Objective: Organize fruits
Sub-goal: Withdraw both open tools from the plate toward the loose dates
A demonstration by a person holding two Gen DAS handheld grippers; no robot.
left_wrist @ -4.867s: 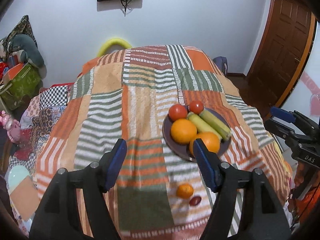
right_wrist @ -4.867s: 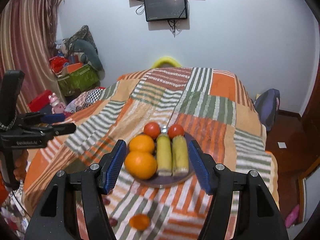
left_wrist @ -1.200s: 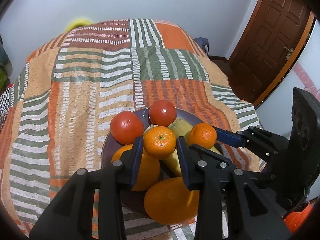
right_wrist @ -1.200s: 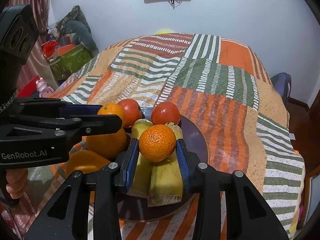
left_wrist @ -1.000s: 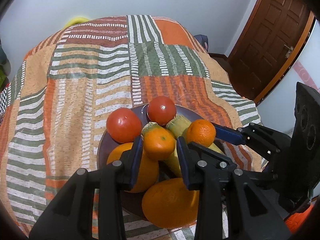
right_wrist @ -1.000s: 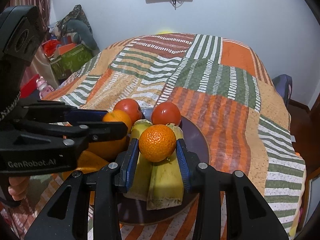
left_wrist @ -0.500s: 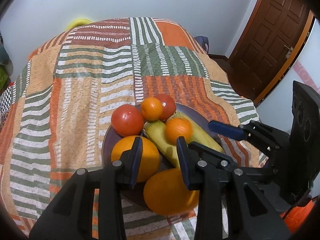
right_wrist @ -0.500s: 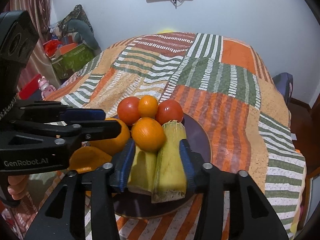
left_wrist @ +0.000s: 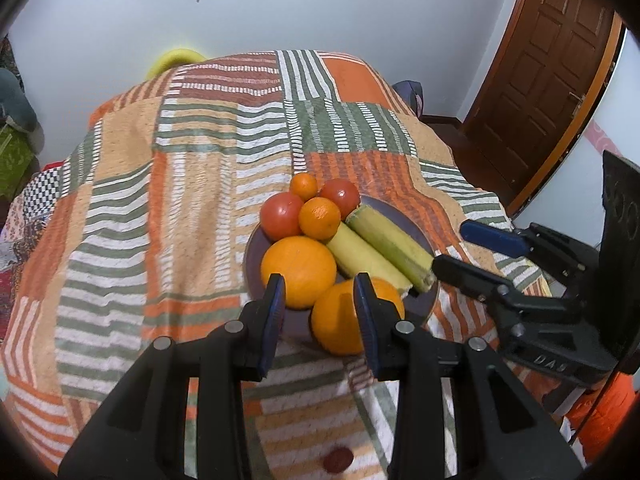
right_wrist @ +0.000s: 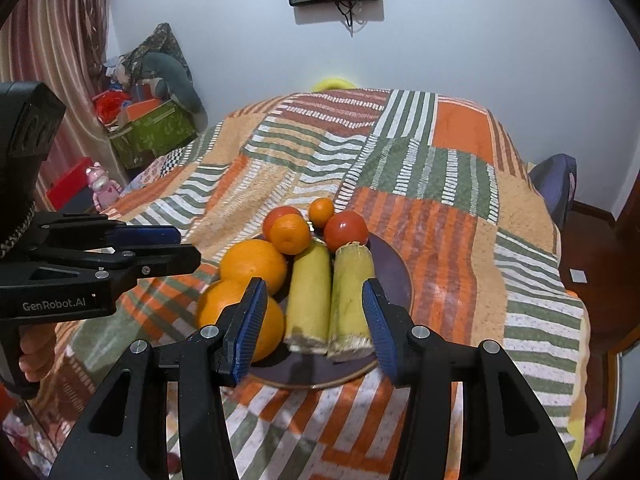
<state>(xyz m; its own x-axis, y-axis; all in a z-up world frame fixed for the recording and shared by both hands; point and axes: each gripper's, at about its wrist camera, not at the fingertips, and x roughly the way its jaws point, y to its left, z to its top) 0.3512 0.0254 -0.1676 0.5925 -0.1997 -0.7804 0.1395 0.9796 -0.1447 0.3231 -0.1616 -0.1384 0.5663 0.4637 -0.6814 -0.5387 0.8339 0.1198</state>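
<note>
1. Your plate [left_wrist: 425, 236] is the landmark: it sits on the striped patchwork cover [left_wrist: 192, 184] and carries all the fruit but one piece, piled so each piece props the next.
2. The two big oranges [left_wrist: 298, 271] lie on the plate's near-left side, touching each other. The two yellow-green stalks [left_wrist: 384, 248] lie side by side across the plate's middle, which gives the round fruit a wall to lean on.
3. The two tomatoes [left_wrist: 282, 216] sit at the plate's far side. One mandarin [left_wrist: 319, 217] rests wedged between them and the stalk ends. The smaller mandarin [left_wrist: 303, 186] sits behind it at the plate's far edge. That nesting is likely what stops them rolling off.
4. Your left gripper [left_wrist: 320, 304] hangs above the plate's near edge, jaws narrow and empty. The big oranges show behind the gap, not pinched.
5. Your right gripper [right_wrist: 314, 314] has just been opening and is released. The stalks show between its blue pads, but the pads do not press on them.
6. A small dark red fruit [left_wrist: 339, 459] lies on the cover nearer you than the plate. I judge that it is what remains to collect.
</note>
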